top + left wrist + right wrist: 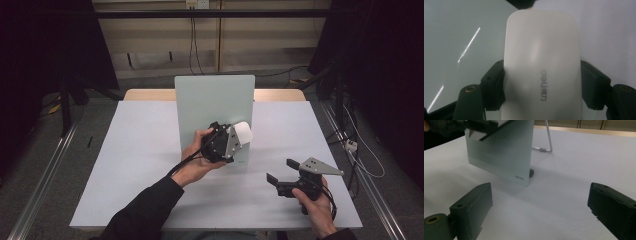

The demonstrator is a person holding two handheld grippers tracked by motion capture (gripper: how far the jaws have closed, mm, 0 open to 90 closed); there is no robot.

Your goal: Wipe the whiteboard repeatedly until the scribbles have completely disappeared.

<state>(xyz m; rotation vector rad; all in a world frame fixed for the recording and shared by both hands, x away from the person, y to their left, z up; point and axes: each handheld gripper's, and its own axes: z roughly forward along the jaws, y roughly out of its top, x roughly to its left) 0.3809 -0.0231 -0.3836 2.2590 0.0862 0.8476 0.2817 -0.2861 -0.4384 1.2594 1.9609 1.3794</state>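
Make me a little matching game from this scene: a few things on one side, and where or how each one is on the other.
Things:
1. eraser
2. board
3. right gripper
4. table

States:
a. stands upright on a wire stand
b. jaws open, nothing between them
c. clamped between the left gripper's jaws
d. white, carries the board

Pairs: 1-c, 2-a, 3-b, 4-d

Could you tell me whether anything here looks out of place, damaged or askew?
Nothing stands out. The glass board stands propped on the table, with no visible damage; the left gripper squarely clamps the white eraser against it, and the right gripper waits open.
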